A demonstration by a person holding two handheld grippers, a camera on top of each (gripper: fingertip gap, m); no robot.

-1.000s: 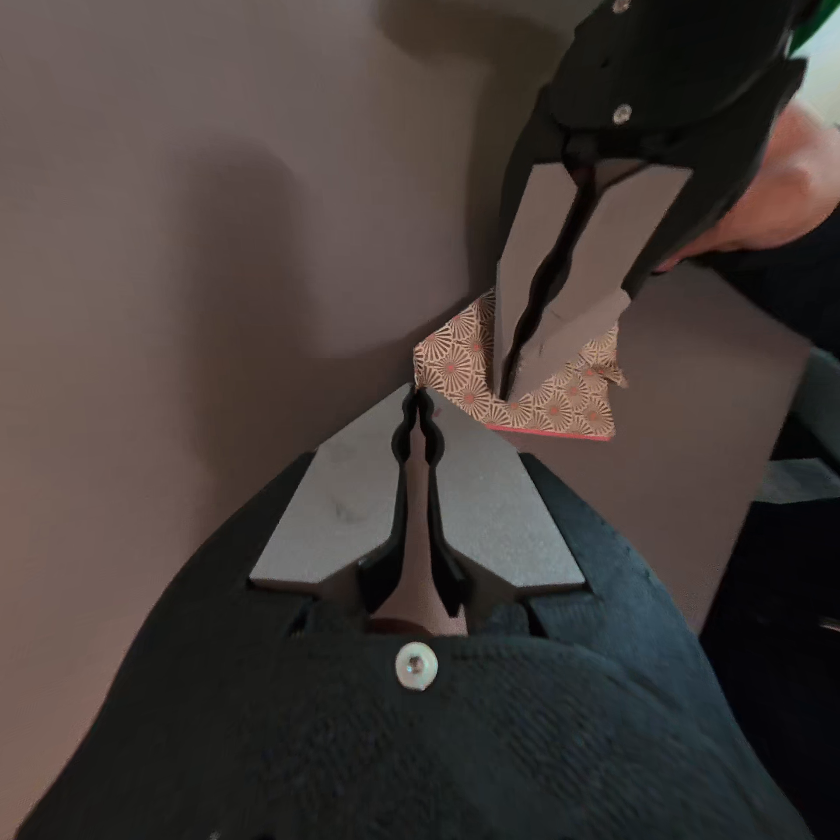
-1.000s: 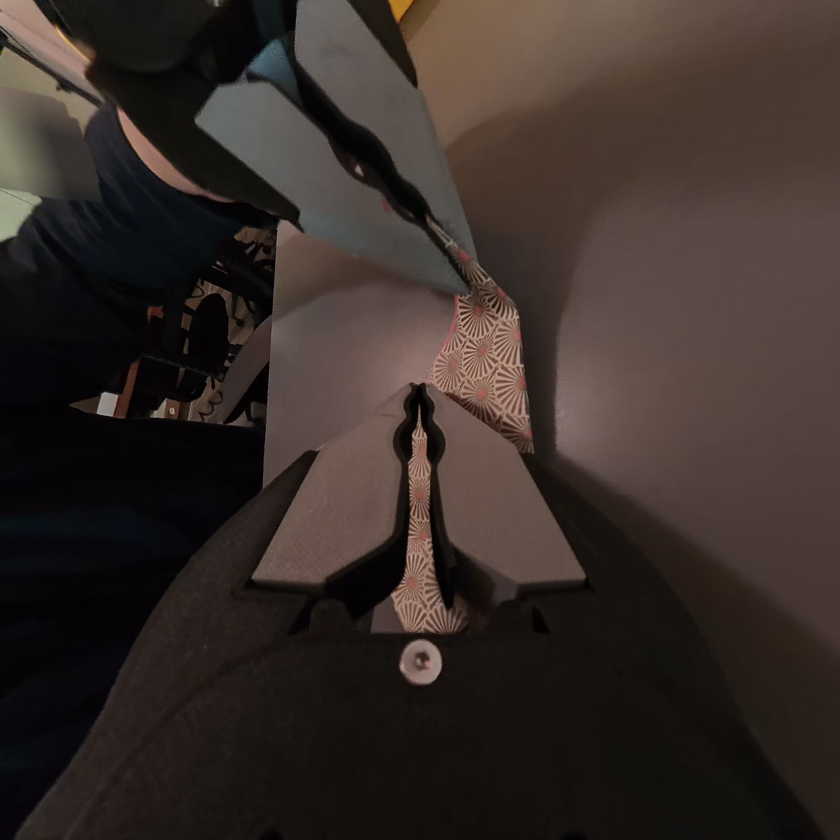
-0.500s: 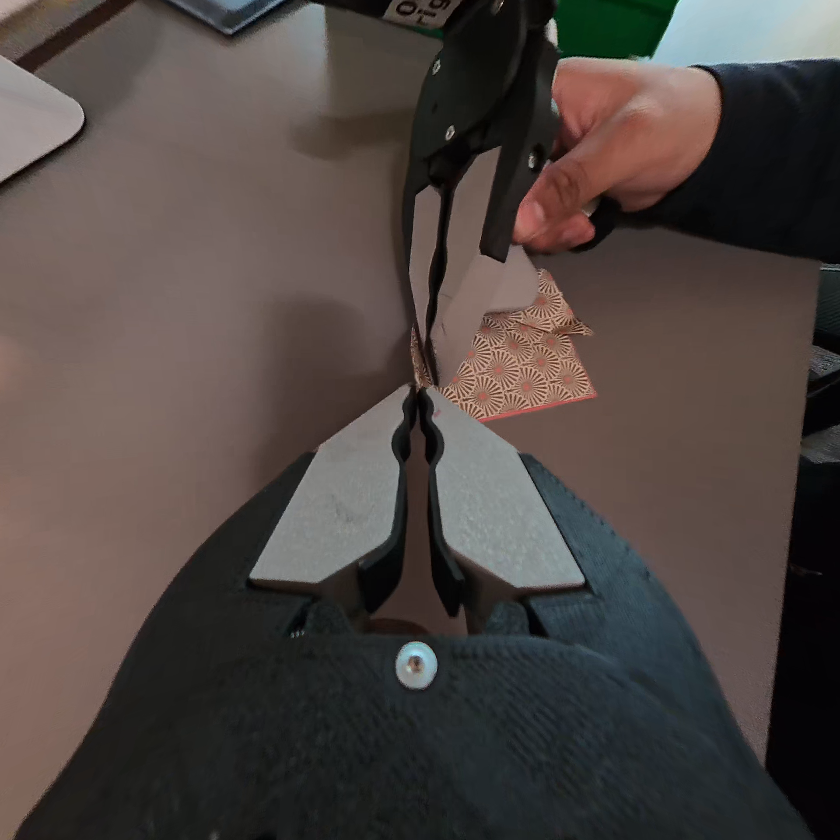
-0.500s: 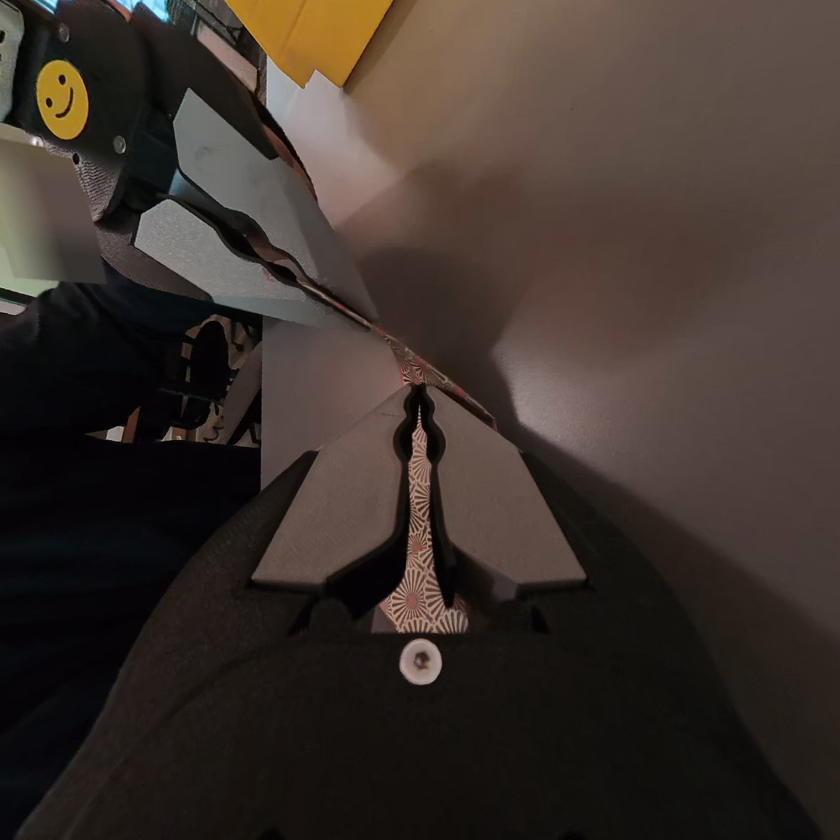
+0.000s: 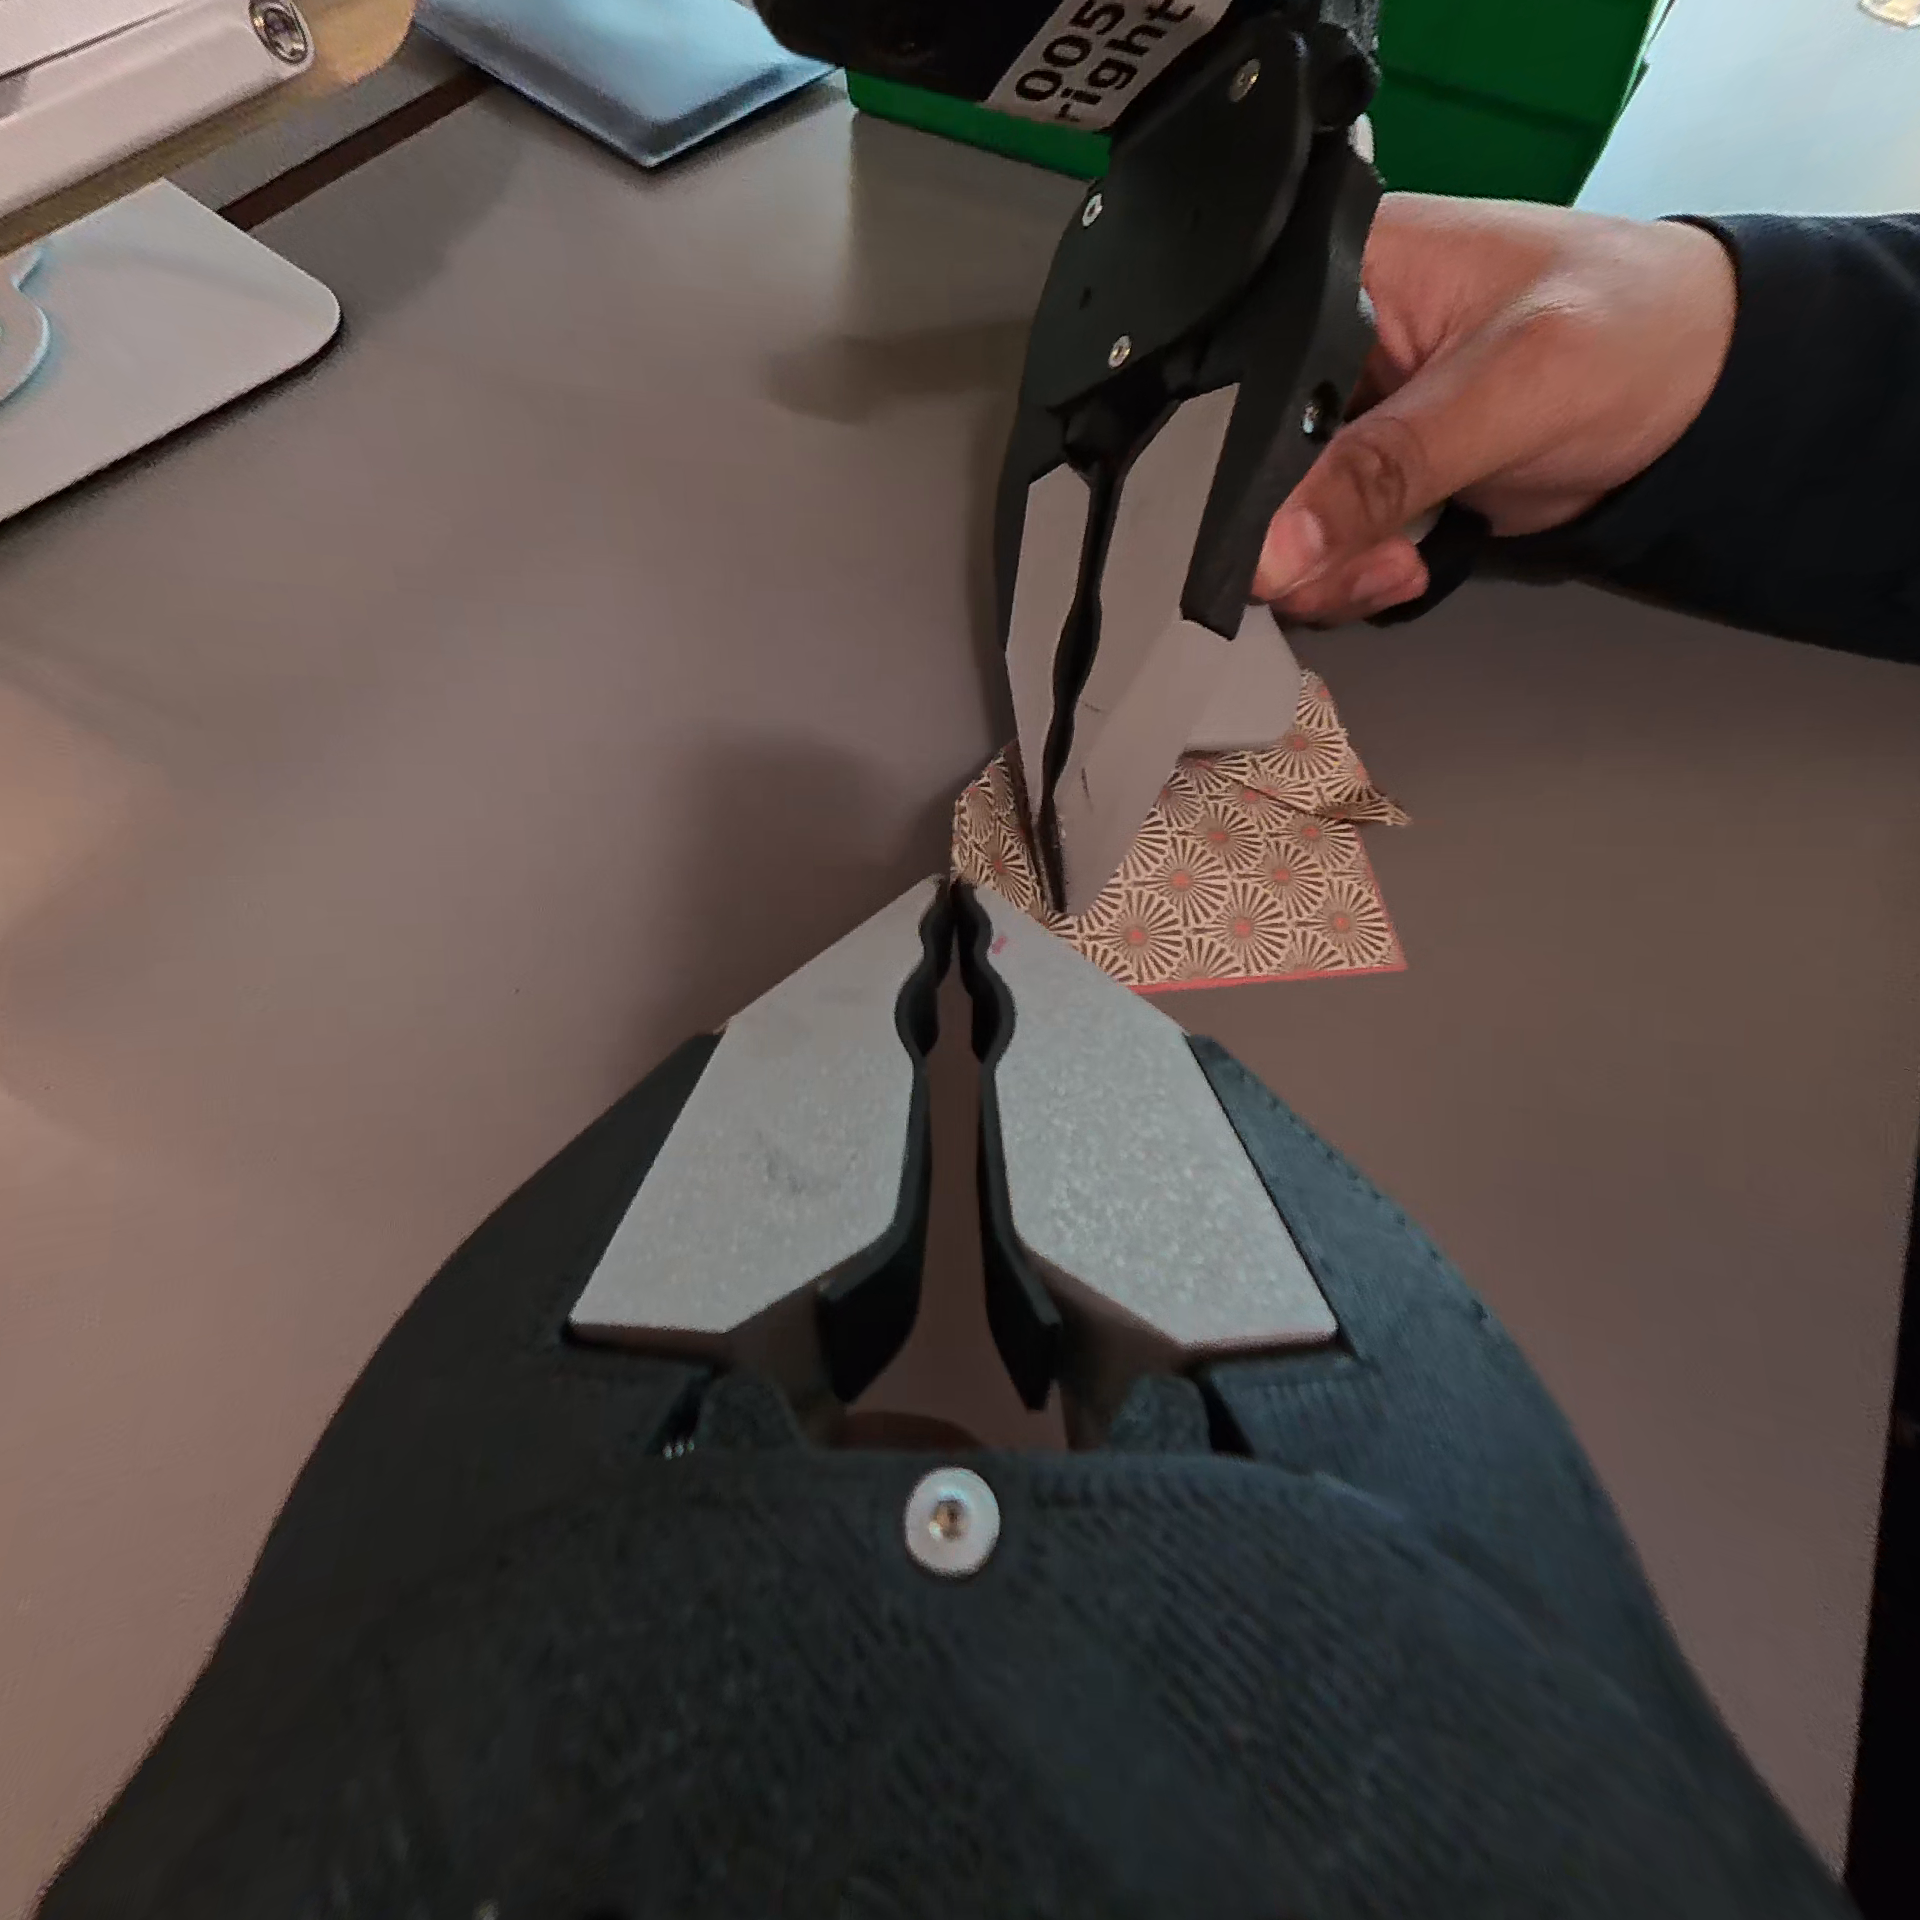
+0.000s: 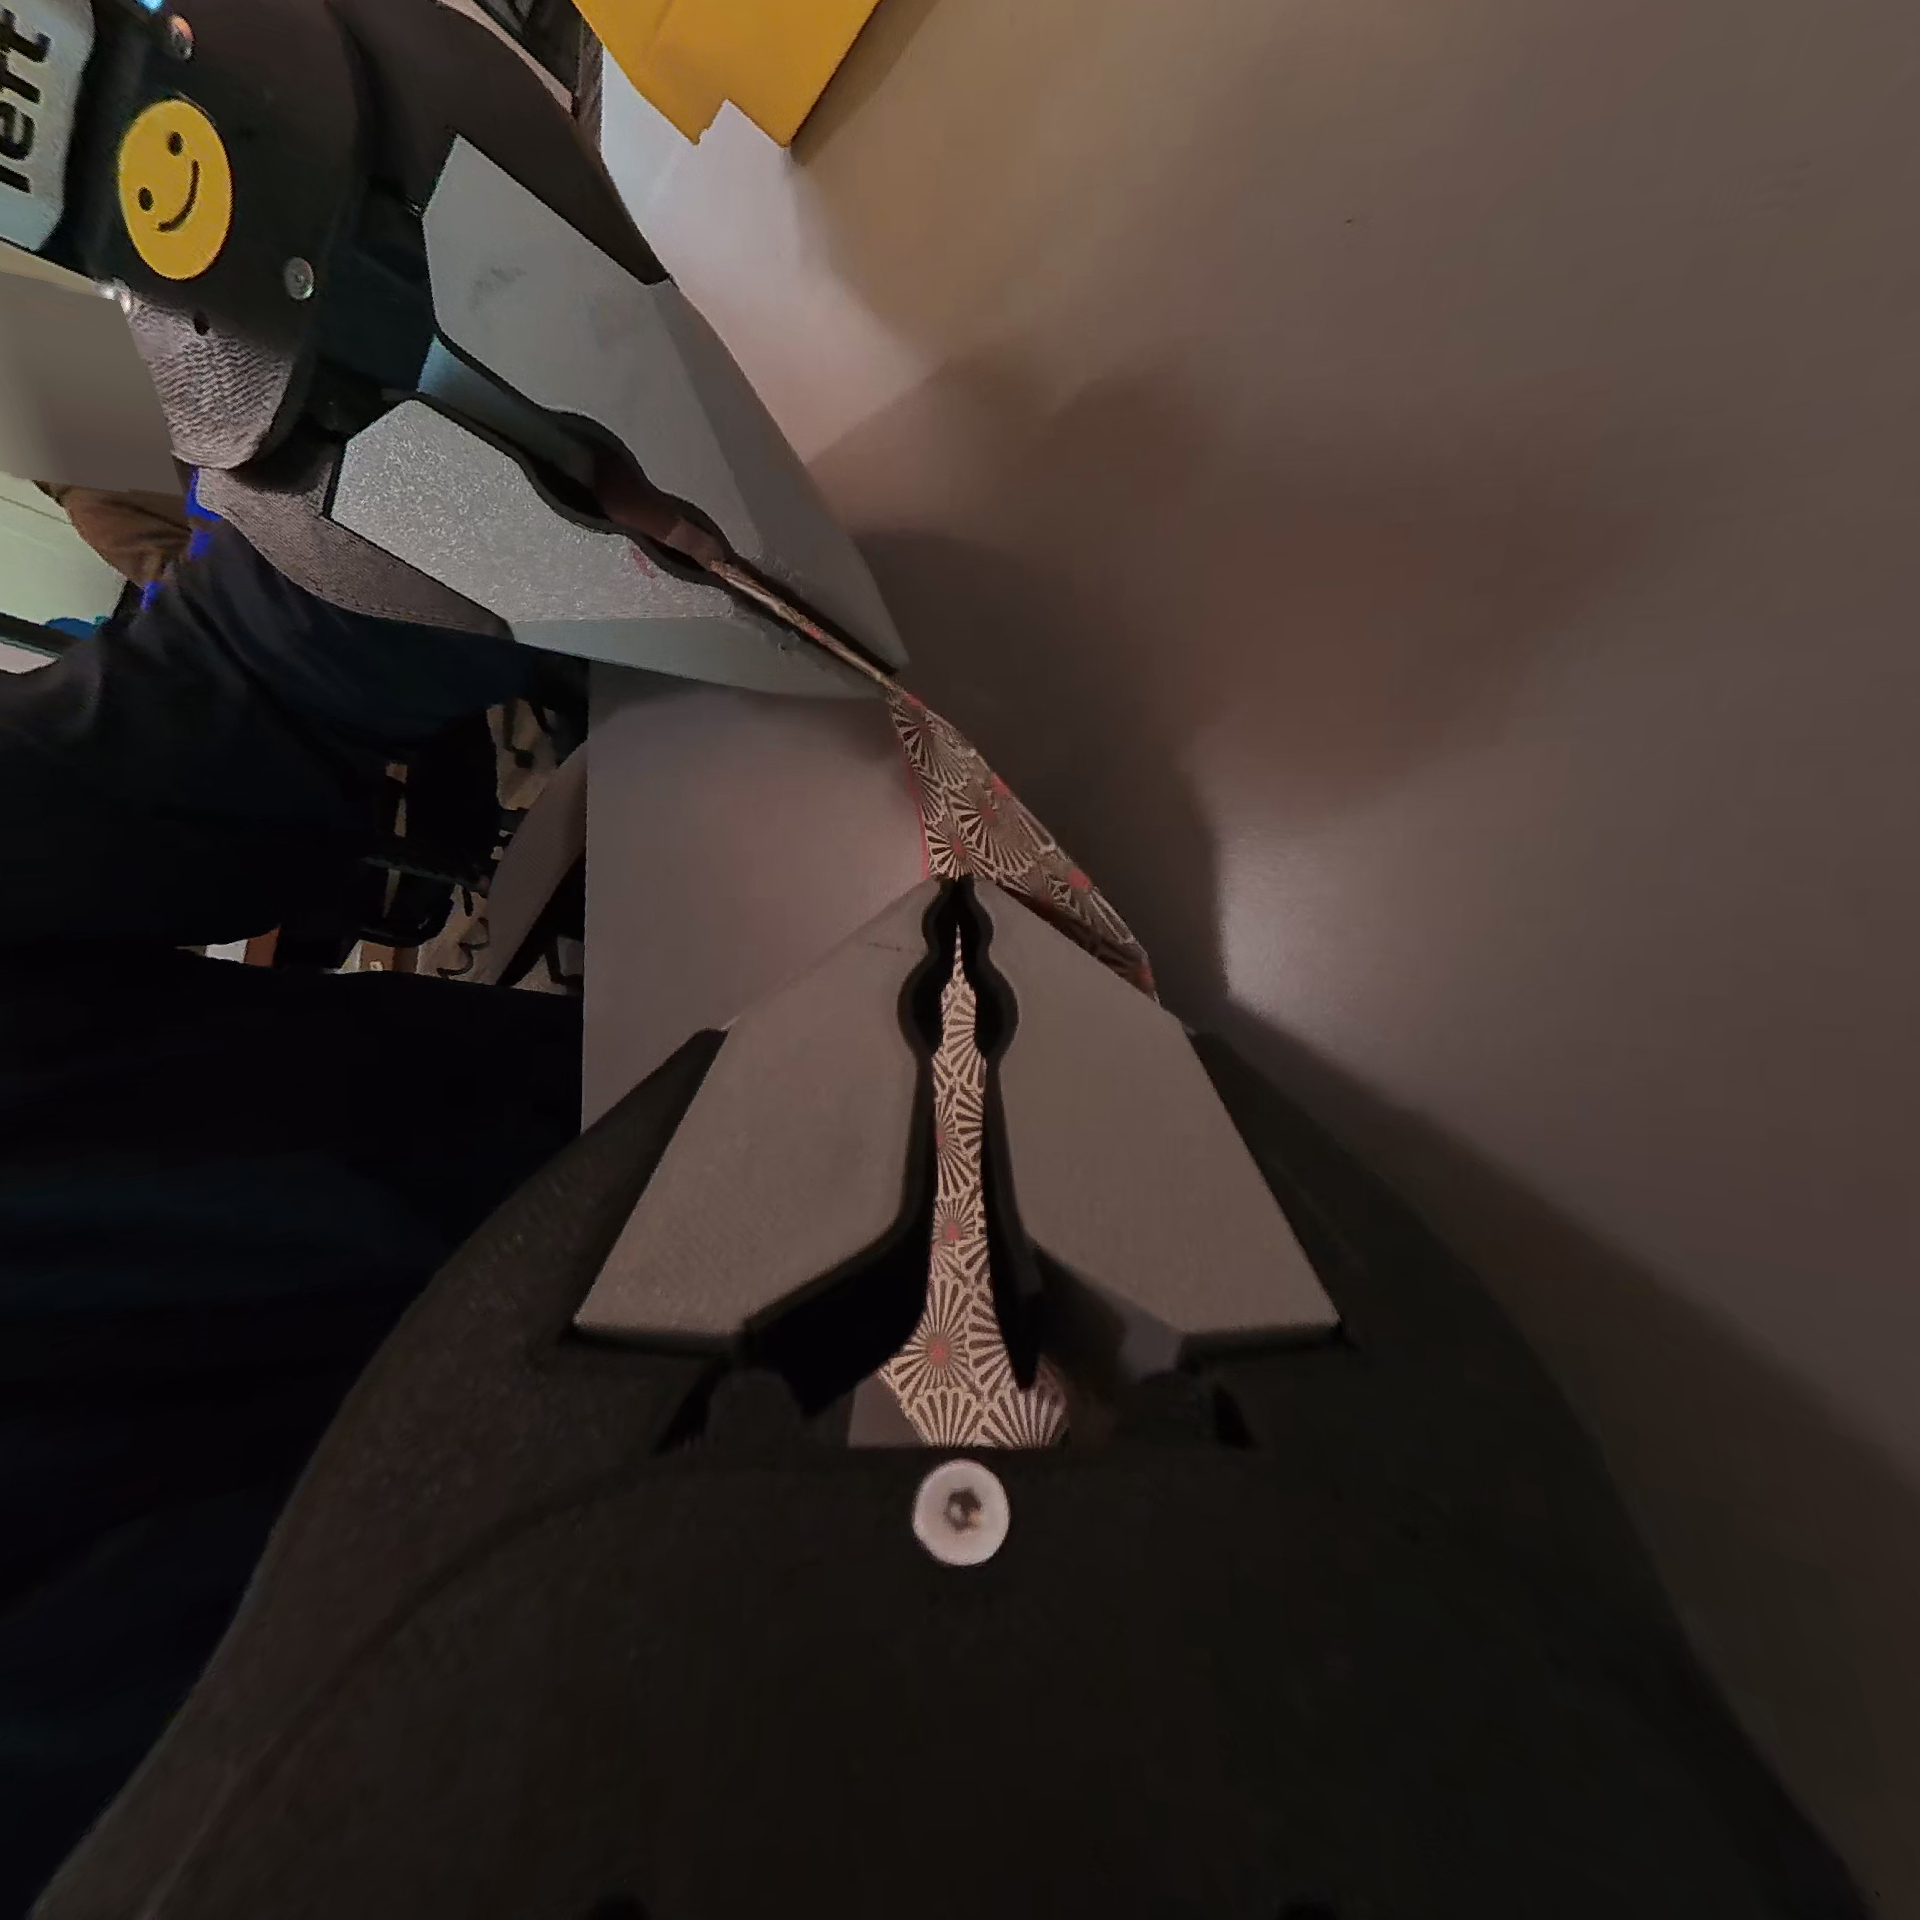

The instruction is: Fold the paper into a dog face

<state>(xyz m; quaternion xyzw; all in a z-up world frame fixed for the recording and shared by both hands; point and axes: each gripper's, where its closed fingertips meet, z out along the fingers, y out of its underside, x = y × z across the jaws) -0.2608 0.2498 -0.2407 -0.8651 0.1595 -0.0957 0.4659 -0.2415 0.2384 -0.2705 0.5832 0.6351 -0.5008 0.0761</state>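
Observation:
The folded paper (image 5: 1236, 883), patterned with brown and pink starbursts, is held just above the grey table (image 5: 468, 727). My left gripper (image 5: 951, 891) is shut, its tips pinching the paper's left corner. My right gripper (image 5: 1051, 883) comes down from above and is shut on the paper next to that corner. In the right wrist view the paper (image 6: 997, 831) runs as a twisted strip from my right gripper (image 6: 961, 888) up to my left gripper (image 6: 883, 665). More paper shows between the right fingers (image 6: 810, 1143). The paper's underside is hidden.
A person's hand (image 5: 1507, 416) holds the right gripper. A silver monitor foot (image 5: 135, 343) sits at the far left, a flat grey-blue pad (image 5: 644, 94) and a green box (image 5: 1455, 114) at the back. The table edge (image 5: 1881, 1351) is at the right. A yellow sheet (image 6: 727, 62) lies beyond. Left and right tips are no more than a few centimetres apart.
Both grippers have stayed shut on the paper. The left gripper has tilted up and drawn back, so the far table shows. The right gripper has turned more upright and the paper has twisted.

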